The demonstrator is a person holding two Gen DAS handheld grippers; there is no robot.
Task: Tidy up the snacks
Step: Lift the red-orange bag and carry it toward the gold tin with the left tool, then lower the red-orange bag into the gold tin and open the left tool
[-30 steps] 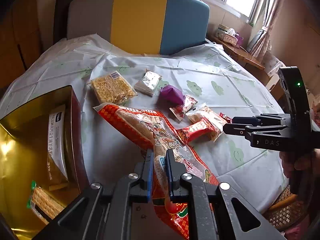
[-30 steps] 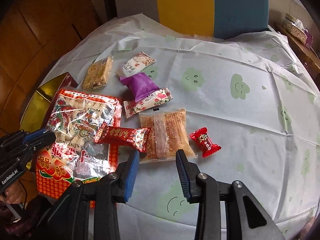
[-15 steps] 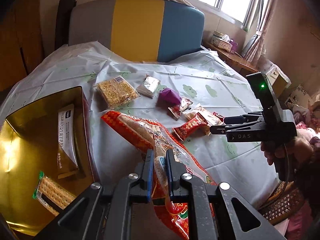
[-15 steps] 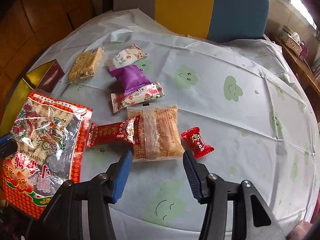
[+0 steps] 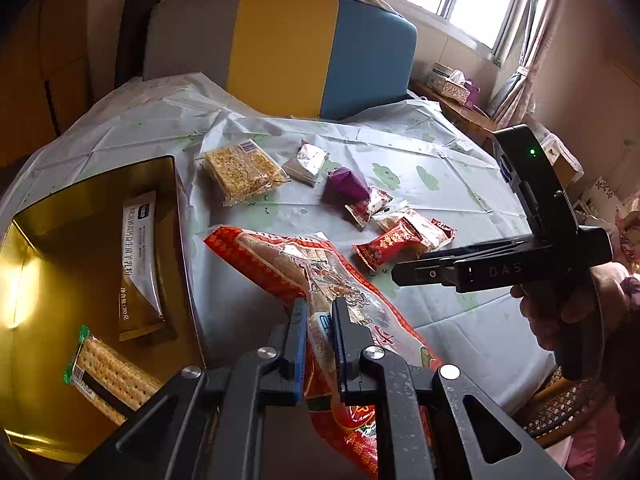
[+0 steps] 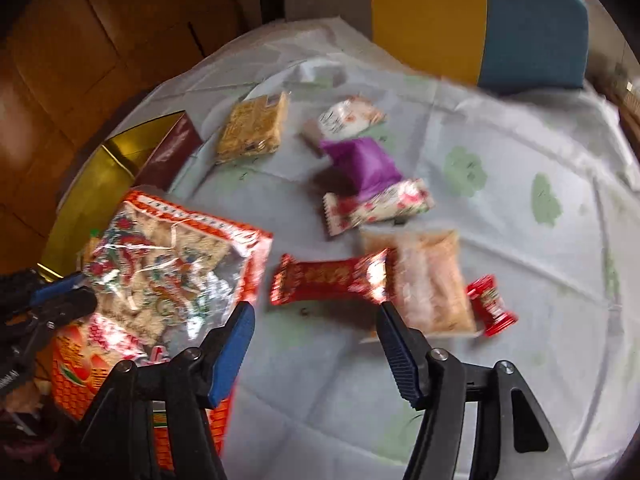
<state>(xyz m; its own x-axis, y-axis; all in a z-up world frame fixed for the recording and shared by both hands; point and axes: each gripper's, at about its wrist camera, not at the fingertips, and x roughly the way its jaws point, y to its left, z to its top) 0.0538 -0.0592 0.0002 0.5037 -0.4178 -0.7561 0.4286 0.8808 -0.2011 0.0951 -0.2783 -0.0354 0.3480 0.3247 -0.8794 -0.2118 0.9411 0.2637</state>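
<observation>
My left gripper is shut on the near edge of a large red snack bag and holds it lifted over the table beside the gold tin; the bag also shows in the right wrist view. My right gripper is open and empty, just short of a long red wrapped snack. It also shows in the left wrist view. The tin holds a gold sachet and a cracker pack.
On the white cloth lie a rice-crisp pack, a silver packet, a purple packet, a floral candy, a clear cake pack and a small red candy. A colour-block chair stands behind the table.
The left gripper has lifted the red bag and carried it left toward the tin. The right gripper has opened wider and moved left toward the long red snack.
</observation>
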